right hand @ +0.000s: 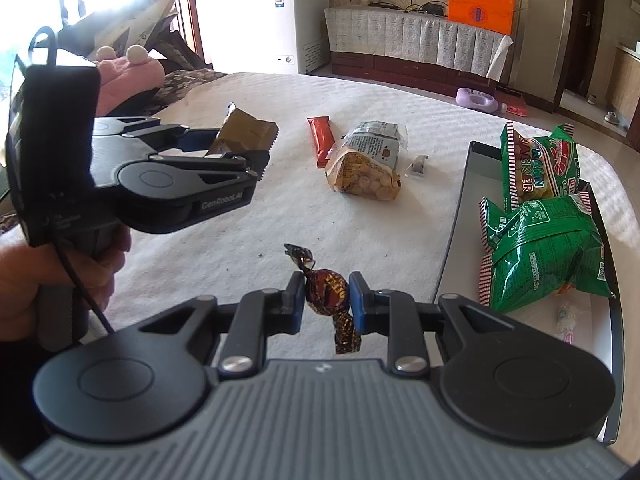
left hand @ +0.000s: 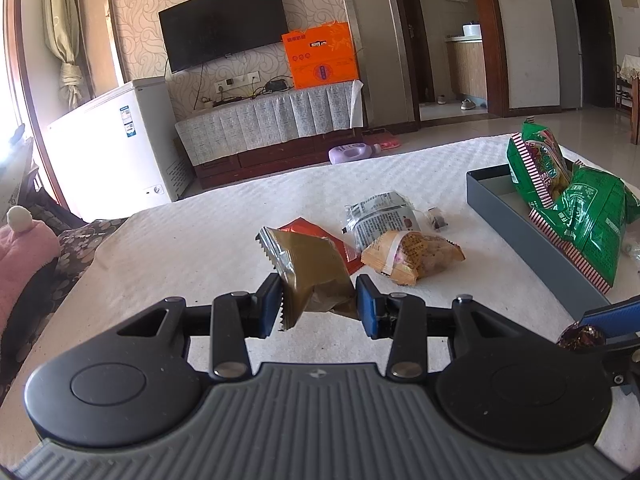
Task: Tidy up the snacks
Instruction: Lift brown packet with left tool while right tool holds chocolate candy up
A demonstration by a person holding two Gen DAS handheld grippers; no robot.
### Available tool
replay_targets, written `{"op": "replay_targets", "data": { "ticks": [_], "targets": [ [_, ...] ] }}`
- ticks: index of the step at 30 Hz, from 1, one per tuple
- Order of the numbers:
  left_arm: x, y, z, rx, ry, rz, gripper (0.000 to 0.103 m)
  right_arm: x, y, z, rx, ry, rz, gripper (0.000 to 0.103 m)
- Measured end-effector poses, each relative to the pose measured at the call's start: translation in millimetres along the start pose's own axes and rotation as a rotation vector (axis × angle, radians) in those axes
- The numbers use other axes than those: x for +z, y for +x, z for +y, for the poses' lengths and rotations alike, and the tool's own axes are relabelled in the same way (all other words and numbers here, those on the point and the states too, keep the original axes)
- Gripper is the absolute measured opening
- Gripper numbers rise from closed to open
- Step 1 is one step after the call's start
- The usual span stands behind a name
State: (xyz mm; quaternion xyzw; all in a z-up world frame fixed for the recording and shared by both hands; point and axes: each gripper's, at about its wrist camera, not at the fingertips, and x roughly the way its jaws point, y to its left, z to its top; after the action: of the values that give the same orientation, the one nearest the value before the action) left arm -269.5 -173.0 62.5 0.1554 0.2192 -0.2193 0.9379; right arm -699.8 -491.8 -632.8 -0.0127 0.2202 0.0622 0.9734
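left gripper (left hand: 318,304) has its fingers pinching a crinkly olive-brown foil snack packet (left hand: 310,270) mid-frame above the white-clothed table (left hand: 200,232), while right gripper (right hand: 325,301) clamps a dark brown foil-wrapped candy (right hand: 326,294) lower centre.

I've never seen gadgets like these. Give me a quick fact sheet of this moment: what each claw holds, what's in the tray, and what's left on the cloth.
left gripper: shut on olive-brown packet
right gripper: shut on wrapped brown candy
grey tray: two green snack bags, plus a small pale candy
still on white cloth: red bar, biscuit bag, silver printed packet, a tiny wrapped piece
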Motion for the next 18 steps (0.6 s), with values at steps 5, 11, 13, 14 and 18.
{"op": "replay_targets", "data": {
  "ticks": [5, 11, 13, 14, 18],
  "targets": [
    [0.7, -1.1, -0.4, 0.000, 0.003, -0.002, 0.046, 0.5, 0.5, 0.6, 0.003, -0.004, 0.004, 0.027],
    [0.6, -1.7, -0.8, 0.002, 0.007, -0.005, 0.046, 0.7, 1.0, 0.3, 0.004, -0.003, 0.003, 0.027],
    [0.6, -1.6, -1.4, 0.004, 0.009, -0.006, 0.046, 0.7, 0.9, 0.2, 0.003, -0.003, 0.002, 0.027],
    [0.7, -1.8, -1.7, 0.004, 0.010, -0.007, 0.046, 0.7, 0.8, 0.1, 0.004, -0.003, 0.001, 0.027],
    [1.8, -2.9, -2.1, 0.003, 0.008, -0.011, 0.046, 0.7, -1.2, -0.5, 0.003, -0.002, -0.006, 0.027]
  ]
}}
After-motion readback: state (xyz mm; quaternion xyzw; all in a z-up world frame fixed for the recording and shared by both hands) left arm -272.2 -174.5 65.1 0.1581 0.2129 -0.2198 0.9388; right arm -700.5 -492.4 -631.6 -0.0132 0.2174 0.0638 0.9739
